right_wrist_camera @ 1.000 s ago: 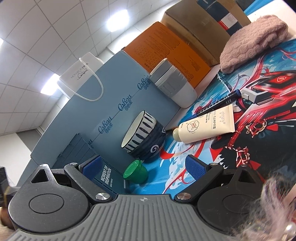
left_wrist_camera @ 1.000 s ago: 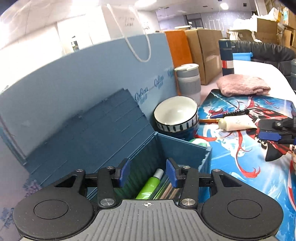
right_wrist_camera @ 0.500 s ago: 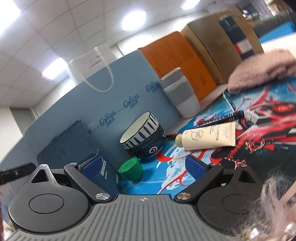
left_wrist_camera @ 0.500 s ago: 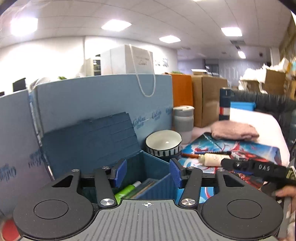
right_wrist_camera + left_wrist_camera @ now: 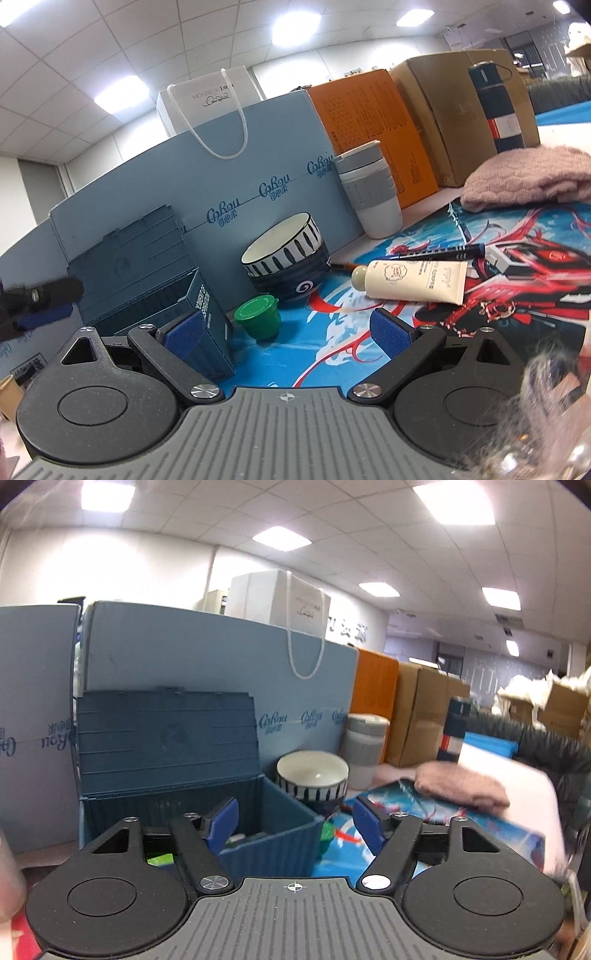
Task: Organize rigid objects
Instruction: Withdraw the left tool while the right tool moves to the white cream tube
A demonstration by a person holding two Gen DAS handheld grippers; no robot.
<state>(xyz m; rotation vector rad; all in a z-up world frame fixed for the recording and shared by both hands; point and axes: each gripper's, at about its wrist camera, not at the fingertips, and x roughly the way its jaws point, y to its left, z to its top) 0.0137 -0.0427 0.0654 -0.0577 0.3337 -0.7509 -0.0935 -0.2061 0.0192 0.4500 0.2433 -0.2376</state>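
An open dark blue storage box (image 5: 266, 849) stands with its lid (image 5: 166, 738) up, and a green item (image 5: 159, 858) shows inside it. My left gripper (image 5: 294, 825) hovers just in front of the box; its jaws are opening and grip nothing. My right gripper (image 5: 286, 332) is open and empty above the printed mat. A small green cup (image 5: 258, 319) sits just beyond it, next to the box (image 5: 147, 288). Past the cup are stacked striped bowls (image 5: 284, 254), a cream tube (image 5: 413, 280) and a dark pen (image 5: 439, 253).
A tall light blue carton (image 5: 258, 155) walls off the back, with a grey lidded cup (image 5: 369, 195) beside it. A pink knitted cloth (image 5: 528, 181) lies at the far right. A dark flask (image 5: 498, 107) and cardboard boxes (image 5: 461, 110) stand behind.
The left view has drawn back from over the box and rolled level, and its jaws have widened. The right view has also rolled level; its jaws stay wide.
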